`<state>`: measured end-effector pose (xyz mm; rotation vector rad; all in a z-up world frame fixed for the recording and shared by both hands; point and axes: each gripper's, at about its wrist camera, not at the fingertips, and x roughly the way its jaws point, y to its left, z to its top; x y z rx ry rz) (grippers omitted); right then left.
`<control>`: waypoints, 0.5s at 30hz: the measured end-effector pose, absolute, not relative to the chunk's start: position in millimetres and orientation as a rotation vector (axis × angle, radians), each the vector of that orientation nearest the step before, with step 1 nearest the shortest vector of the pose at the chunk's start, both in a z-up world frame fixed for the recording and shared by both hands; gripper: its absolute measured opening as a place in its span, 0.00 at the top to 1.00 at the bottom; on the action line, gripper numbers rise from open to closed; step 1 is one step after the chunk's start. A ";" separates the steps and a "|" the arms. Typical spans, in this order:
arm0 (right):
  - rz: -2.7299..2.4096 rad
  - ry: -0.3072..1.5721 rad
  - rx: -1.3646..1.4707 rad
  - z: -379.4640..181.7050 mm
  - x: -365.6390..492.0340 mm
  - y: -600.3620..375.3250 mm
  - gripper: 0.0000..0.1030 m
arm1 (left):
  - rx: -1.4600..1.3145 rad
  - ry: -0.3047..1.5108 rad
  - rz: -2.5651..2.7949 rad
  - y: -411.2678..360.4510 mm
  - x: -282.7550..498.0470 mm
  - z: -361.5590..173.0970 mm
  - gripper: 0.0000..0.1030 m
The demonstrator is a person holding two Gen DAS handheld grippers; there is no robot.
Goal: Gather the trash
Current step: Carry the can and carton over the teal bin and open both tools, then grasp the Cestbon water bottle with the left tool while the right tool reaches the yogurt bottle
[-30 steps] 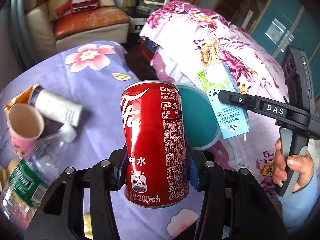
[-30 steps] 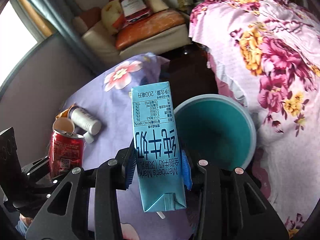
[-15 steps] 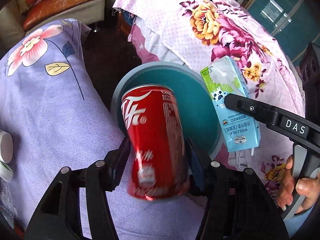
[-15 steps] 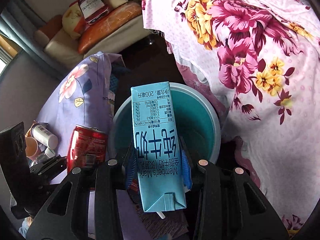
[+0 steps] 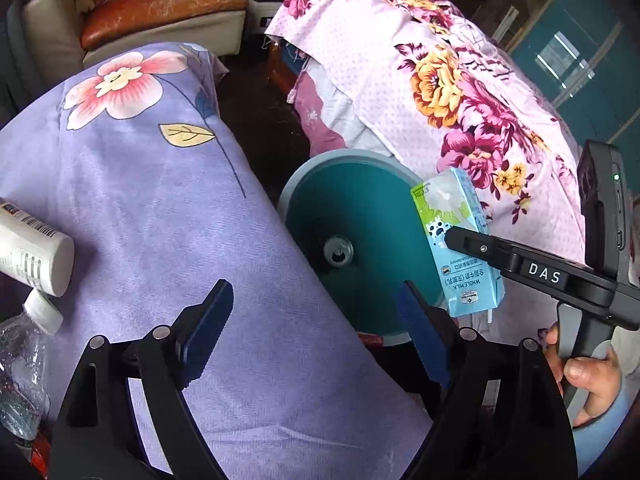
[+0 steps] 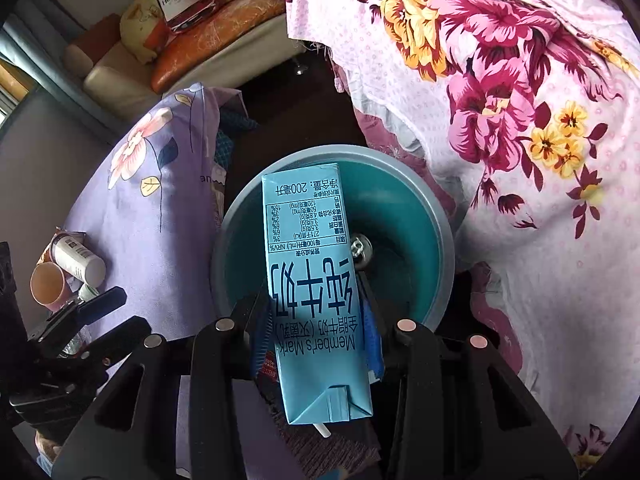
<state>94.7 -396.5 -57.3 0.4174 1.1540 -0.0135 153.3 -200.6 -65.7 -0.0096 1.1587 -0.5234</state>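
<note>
Left wrist view: my left hand-held gripper (image 5: 310, 326) had just been opening; jaws stood wide, nothing between them. The red can (image 5: 338, 251) it carried a second ago lay at the bottom of the teal bin (image 5: 320, 184), only its top showing, well beyond my fingertips. One item collected. White bottle (image 5: 32, 256) and clear bottle (image 5: 24, 364) remained on the purple-covered worktop (image 5: 160, 200).

Right wrist view: my right hand-held gripper (image 6: 316, 332) clenched the blue milk carton (image 6: 312, 280) as before, now hanging over the bin's mouth, can top beside it. Judged: carton drop next.
</note>
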 end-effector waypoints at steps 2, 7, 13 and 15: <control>-0.018 1.168 0.421 -59.1 94.4 -392.9 0.63 | -0.031 1.149 -0.515 -190.3 149.5 -62.4 0.11; -0.022 1.155 0.405 -50.3 91.1 -381.5 0.45 | -0.045 1.136 -0.500 -173.7 139.0 -55.2 0.11; -0.014 1.138 0.362 -32.2 85.0 -360.2 0.32 | -0.048 1.099 -0.494 -151.2 125.2 -36.3 0.11; -0.001 1.136 0.347 -26.7 82.4 -350.2 0.29 | -0.051 1.085 -0.481 -141.0 119.9 -29.7 0.11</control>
